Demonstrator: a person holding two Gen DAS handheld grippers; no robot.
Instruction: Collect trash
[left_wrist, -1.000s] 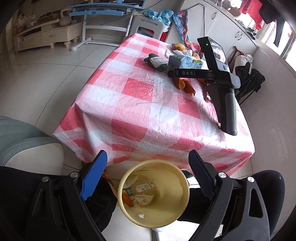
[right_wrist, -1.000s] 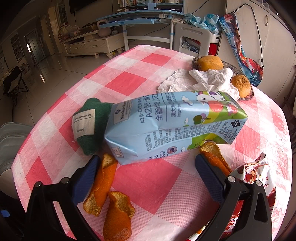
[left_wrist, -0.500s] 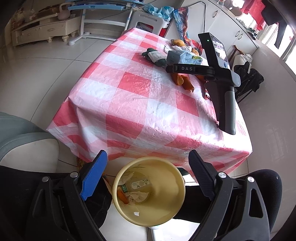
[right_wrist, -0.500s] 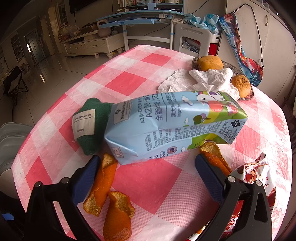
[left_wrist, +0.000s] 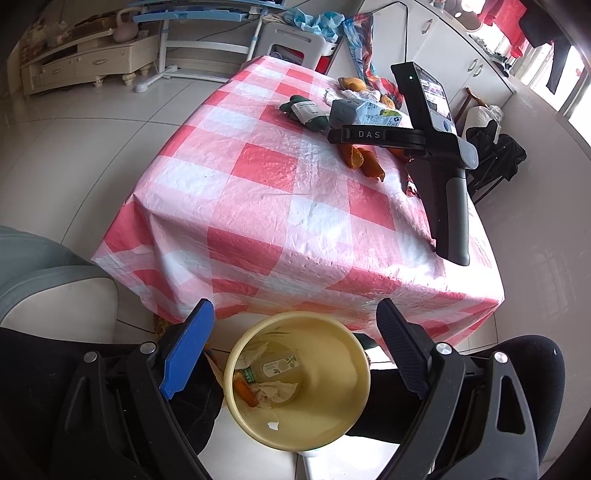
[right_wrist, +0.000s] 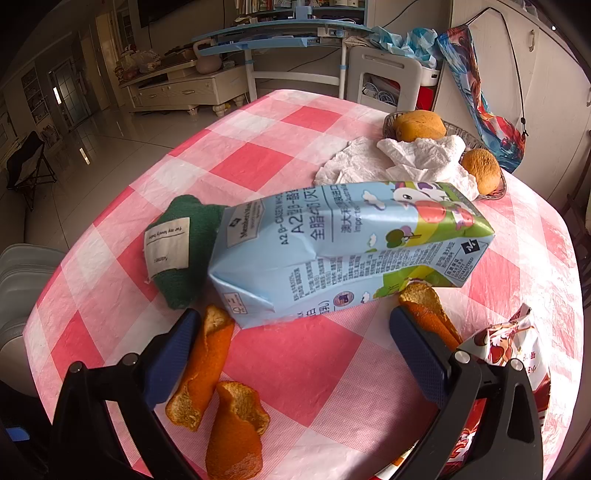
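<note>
Since your right gripper (right_wrist: 295, 354) is spread empty, pinch the light, dented milk carton (right_wrist: 347, 251) ahead across its stiffer folded end.

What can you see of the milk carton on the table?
The milk carton is a light blue paperboard box with cartoon art, green panels and printed text, visibly dented. It lies on its side on the checked tablecloth, one end against a green cloth, orange peel by its near edge, crumpled tissue behind. It sits just beyond the open right gripper, untouched.
</note>
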